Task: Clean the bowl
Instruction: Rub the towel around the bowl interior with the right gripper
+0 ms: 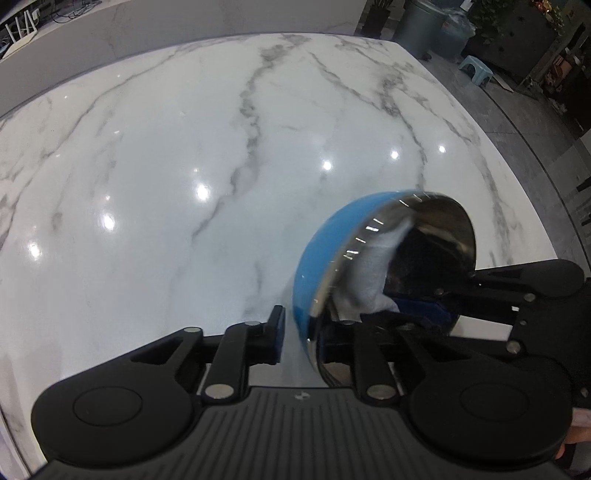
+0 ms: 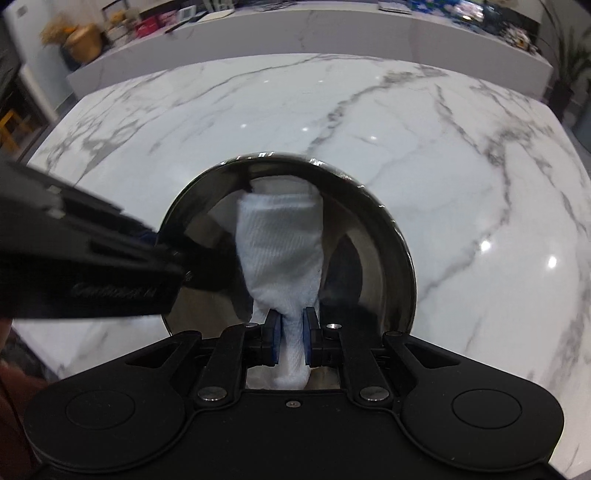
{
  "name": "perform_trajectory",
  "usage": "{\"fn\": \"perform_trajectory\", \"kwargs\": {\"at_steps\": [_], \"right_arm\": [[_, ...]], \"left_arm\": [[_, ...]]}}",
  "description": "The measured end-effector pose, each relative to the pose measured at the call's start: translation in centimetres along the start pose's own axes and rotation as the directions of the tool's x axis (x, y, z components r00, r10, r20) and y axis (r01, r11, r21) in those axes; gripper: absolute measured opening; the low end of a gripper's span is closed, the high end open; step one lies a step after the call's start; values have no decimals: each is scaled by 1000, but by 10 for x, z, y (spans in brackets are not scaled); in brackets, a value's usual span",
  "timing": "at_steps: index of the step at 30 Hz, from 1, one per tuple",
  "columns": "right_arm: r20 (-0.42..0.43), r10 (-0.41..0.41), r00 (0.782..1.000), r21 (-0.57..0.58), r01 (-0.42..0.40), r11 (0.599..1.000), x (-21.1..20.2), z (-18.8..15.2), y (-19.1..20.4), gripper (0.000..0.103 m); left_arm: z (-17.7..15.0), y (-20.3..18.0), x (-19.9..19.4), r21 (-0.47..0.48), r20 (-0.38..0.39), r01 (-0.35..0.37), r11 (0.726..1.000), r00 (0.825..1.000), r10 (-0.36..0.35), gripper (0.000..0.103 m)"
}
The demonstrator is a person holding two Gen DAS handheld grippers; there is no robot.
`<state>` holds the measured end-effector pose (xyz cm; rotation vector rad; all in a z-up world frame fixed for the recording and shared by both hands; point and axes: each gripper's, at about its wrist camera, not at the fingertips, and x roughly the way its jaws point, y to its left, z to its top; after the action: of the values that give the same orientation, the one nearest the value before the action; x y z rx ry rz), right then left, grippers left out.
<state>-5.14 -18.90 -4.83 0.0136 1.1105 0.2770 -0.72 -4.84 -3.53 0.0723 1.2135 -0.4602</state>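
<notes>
A bowl [image 1: 325, 251], blue outside and shiny steel inside, is tipped on its side over the marble table [image 1: 184, 147]. Its rim passes between the fingers of my left gripper [image 1: 301, 328]. A strip of table shows between the outer pad and the blue wall, so the jaws stand open around the rim. My right gripper [image 2: 291, 328] is shut on a white cloth [image 2: 280, 236], which reaches up into the steel hollow of the bowl [image 2: 369, 236] and lies against its inner wall. In the left wrist view the cloth [image 1: 369, 266] shows inside the bowl, with the right gripper's black arms beside it.
A raised marble ledge [image 2: 295, 33] runs along the far side of the table [image 2: 443, 147]. Beyond the table's right edge, on the grey floor, stand a small blue stool [image 1: 476, 68] and a grey bin [image 1: 421, 22]. The left gripper's body [image 2: 92, 266] crosses the right wrist view.
</notes>
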Motion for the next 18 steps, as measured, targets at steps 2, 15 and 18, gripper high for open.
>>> {"fn": "perform_trajectory", "kwargs": {"at_steps": [2, 15, 18], "right_arm": [[13, -3, 1000, 27, 2, 1000, 0, 1, -3, 9], [25, 104, 994, 77, -105, 991, 7, 12, -16, 9], [26, 135, 990, 87, -137, 987, 10, 18, -20, 8]], "left_arm": [[-4, 0, -3, -2, 22, -19, 1000, 1000, 19, 25], [-10, 1, -7, -101, 56, -8, 995, 998, 14, 10], [0, 3, 0, -120, 54, -28, 992, 998, 35, 7]]}}
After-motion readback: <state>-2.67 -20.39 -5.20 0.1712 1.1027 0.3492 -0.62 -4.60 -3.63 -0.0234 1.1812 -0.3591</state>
